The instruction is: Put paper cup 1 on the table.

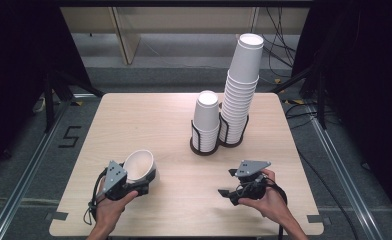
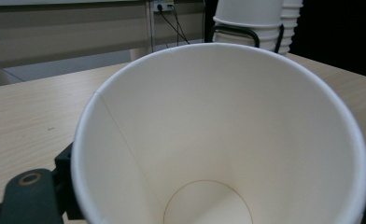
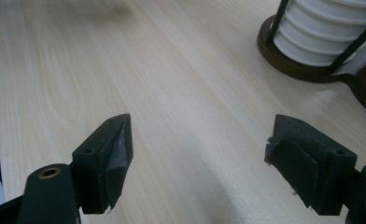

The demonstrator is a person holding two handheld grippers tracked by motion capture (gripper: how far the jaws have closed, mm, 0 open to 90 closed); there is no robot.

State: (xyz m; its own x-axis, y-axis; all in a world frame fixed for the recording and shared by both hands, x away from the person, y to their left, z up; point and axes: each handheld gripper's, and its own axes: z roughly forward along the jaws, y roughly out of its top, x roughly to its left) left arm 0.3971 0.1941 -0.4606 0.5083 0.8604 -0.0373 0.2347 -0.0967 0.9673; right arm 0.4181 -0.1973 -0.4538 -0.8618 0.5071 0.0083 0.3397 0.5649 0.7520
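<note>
My light wooden table [image 1: 134, 125] carries two round dark holders [image 1: 204, 148] at its far side, each packed with stacked white paper cups [image 1: 241, 85].

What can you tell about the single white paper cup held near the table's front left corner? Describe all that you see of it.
The single white paper cup is a tapered cone of plain white paper with a rolled rim, a side seam and a round flat bottom, seen in the left gripper view. It is empty. It is tilted, its mouth turned up and toward the person. The left gripper is shut on it, above the light wooden table, apart from the stacked cups.
</note>
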